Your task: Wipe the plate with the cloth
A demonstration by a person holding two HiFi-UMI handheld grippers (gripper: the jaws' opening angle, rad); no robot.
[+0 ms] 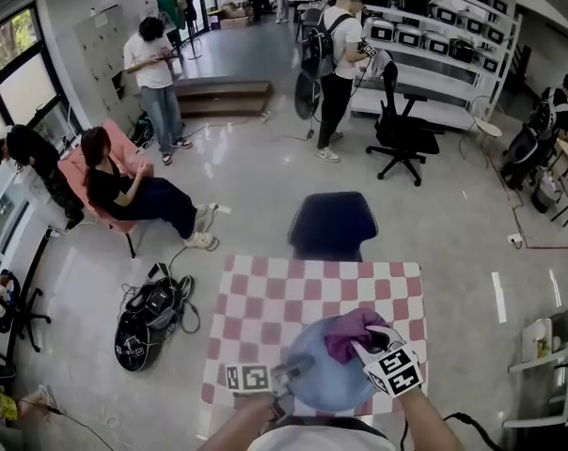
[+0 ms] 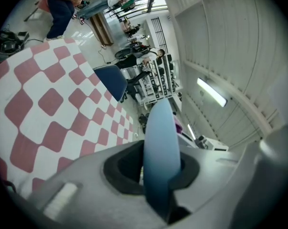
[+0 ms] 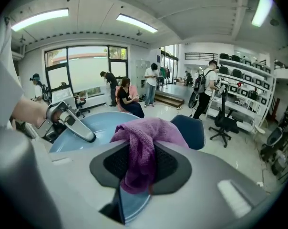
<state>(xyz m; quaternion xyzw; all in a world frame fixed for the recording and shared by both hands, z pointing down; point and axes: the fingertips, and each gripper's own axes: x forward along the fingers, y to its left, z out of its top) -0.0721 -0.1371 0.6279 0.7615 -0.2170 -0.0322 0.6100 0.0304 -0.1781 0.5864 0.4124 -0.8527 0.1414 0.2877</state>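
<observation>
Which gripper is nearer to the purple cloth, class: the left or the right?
Right. The right gripper is shut on the cloth, over the plate; the left gripper clamps the plate's left rim, apart from the cloth.

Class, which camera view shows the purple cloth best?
The right gripper view: the purple terry cloth fills the centre, clamped in the right gripper over the round light-blue plate. The head view shows it small; the left gripper view shows barely a sliver.

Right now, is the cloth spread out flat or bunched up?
Bunched up. The cloth is a crumpled wad of folds pinched between the right gripper's jaws, over the plate.
</observation>
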